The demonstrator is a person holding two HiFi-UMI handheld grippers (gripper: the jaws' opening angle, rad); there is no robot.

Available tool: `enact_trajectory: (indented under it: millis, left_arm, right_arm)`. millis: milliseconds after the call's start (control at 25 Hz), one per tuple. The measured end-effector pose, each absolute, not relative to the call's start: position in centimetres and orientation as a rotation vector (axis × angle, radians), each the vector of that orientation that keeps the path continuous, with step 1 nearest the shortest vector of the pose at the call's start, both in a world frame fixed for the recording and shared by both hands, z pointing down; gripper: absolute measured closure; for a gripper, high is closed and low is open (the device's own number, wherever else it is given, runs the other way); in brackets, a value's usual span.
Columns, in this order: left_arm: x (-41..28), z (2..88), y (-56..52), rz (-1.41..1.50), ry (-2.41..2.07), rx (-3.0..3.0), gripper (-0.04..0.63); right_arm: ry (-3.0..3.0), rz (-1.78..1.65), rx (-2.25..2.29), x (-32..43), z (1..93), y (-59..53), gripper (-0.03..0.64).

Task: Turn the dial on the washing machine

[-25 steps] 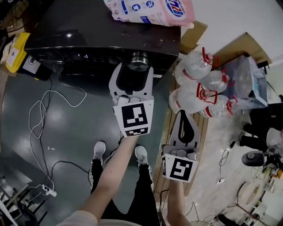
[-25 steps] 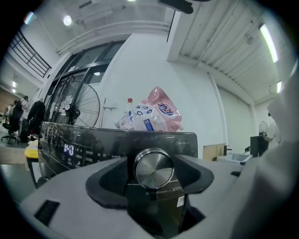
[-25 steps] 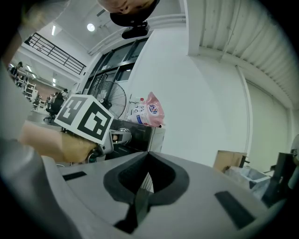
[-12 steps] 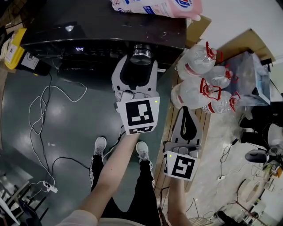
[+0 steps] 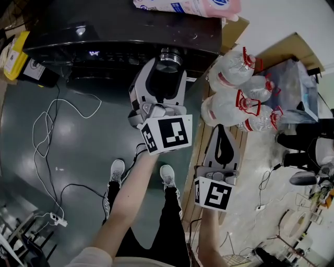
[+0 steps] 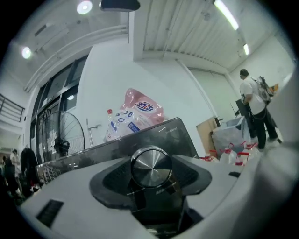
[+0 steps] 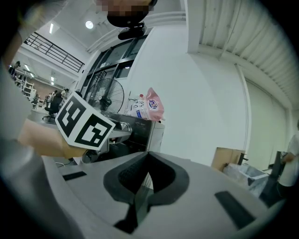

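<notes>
- Grey floor [image 5: 31, 172] w/ a loose cable [image 5: 49, 122] across it; dark washer [image 5: 130, 26] ahead, pink pouch [image 5: 193, 6] lying on top.
- Silver dial [image 6: 151, 166] sits on washer's front panel, toward its right end.
- My L gripper [image 5: 168, 65] points level at the panel. Jaws have just been closing; dial is btwn them, pads pinching it on both sides.
- L gripper's marker cube is tilted in head view.
- My R gripper [image 5: 223, 130] hangs lower right, well apart from washer. Jaws pressed together, nothing btwn.
- Water jugs [image 5: 235, 99] cluster right of washer, near R gripper's tips.
</notes>
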State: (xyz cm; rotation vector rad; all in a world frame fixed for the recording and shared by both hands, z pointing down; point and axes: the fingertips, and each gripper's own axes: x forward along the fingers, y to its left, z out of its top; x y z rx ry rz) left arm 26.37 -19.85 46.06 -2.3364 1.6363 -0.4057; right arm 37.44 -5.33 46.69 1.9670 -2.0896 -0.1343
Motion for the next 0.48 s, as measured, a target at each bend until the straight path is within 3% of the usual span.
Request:
enact_trajectory:
  millis: [480]
  left_arm:
    - [27.26, 46.73, -19.53, -0.712, 1.296, -1.989, 0.33]
  right_arm:
    - [-2.1, -0.129, 1.968, 36.84, 46.68, -5.47, 0.614]
